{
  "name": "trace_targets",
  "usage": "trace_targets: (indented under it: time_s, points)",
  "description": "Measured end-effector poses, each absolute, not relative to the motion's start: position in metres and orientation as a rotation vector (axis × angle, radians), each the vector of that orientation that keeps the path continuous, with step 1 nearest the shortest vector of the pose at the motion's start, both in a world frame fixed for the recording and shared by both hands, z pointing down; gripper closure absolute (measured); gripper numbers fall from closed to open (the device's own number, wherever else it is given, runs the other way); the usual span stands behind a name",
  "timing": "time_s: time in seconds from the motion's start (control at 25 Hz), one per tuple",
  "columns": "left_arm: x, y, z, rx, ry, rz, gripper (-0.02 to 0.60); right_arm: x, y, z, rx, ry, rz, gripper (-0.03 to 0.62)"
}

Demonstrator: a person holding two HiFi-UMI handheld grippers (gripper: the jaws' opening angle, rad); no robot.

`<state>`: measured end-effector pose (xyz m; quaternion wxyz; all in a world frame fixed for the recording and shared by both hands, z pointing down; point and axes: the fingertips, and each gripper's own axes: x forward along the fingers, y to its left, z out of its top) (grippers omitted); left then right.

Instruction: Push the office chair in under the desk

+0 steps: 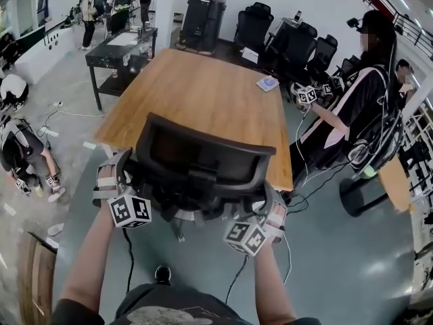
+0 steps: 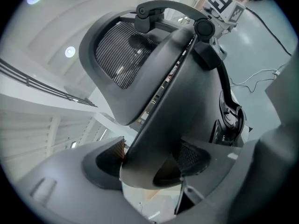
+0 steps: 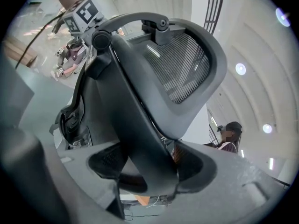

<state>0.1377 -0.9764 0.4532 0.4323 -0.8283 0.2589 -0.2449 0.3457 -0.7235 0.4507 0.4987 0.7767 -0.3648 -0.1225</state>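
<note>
Head view, chair: we see chair [image 1: 203,161] at desk's [image 1: 203,93] near end, its back upright, top overlapping desk edge.
Head view, grippers: L gripper [image 1: 120,181] on the back's left edge, R gripper [image 1: 269,217] on its right edge, approx. same height.
L gripper view, jaws: L gripper [image 2: 152,160] clenched on chair [image 2: 177,78] frame, both pads pressing it.
R gripper view, jaws: R gripper [image 3: 149,164] likewise clamped on chair [image 3: 140,106] frame, pads touching both sides.
</note>
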Motion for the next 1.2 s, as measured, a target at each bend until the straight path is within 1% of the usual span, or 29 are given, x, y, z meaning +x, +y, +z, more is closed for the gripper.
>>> trace_targets:
  time_s: [0.04,0.12,0.24,0.44,0.52,0.64,0.72,0.76,0.8,0.88,0.92,1.12,1.2]
  points:
    - [0.136,-0.977,0.453,-2.059,0.655,-0.606,0.236,0.345,-0.724,0.452,1.876,-0.881,-0.297,0.306]
    - [0.133,-0.978,0.450,-2.050,0.674,-0.591,0.217,0.342,-0.725,0.452,1.871,-0.875,-0.298,0.268]
    - [0.126,-0.969,0.443,-2.037,0.695,-0.537,0.172,0.333,-0.720,0.441,1.885,-0.847,-0.324,0.256]
    - [0.100,-0.946,0.428,-2.052,0.781,-0.470,0.184,0.311,-0.699,0.428,1.930,-0.850,-0.368,0.256]
    - [0.087,-0.934,0.426,-2.080,0.823,-0.442,0.209,0.302,-0.686,0.430,1.944,-0.876,-0.358,0.258]
    - [0.074,-0.907,0.425,-2.088,0.855,-0.398,0.265,0.287,-0.667,0.437,1.986,-0.947,-0.346,0.267]
    - [0.069,-0.888,0.424,-2.109,0.867,-0.374,0.313,0.278,-0.654,0.436,2.010,-0.986,-0.330,0.280]
    - [0.066,-0.878,0.426,-2.135,0.872,-0.374,0.326,0.273,-0.647,0.437,2.016,-1.005,-0.322,0.298]
    - [0.064,-0.869,0.429,-2.166,0.877,-0.386,0.331,0.270,-0.639,0.440,2.021,-1.025,-0.312,0.329]
    - [0.056,-0.851,0.440,-2.214,0.887,-0.435,0.335,0.265,-0.622,0.449,2.037,-1.067,-0.282,0.366]
    - [0.051,-0.842,0.447,-2.229,0.896,-0.458,0.353,0.263,-0.613,0.454,2.043,-1.084,-0.268,0.381]
    - [0.022,-0.788,0.455,-2.307,0.978,-0.466,0.519,0.249,-0.576,0.469,2.061,-1.141,-0.248,0.468]
    - [0.013,-0.767,0.449,-2.349,1.010,-0.447,0.561,0.242,-0.567,0.468,2.077,-1.169,-0.245,0.538]
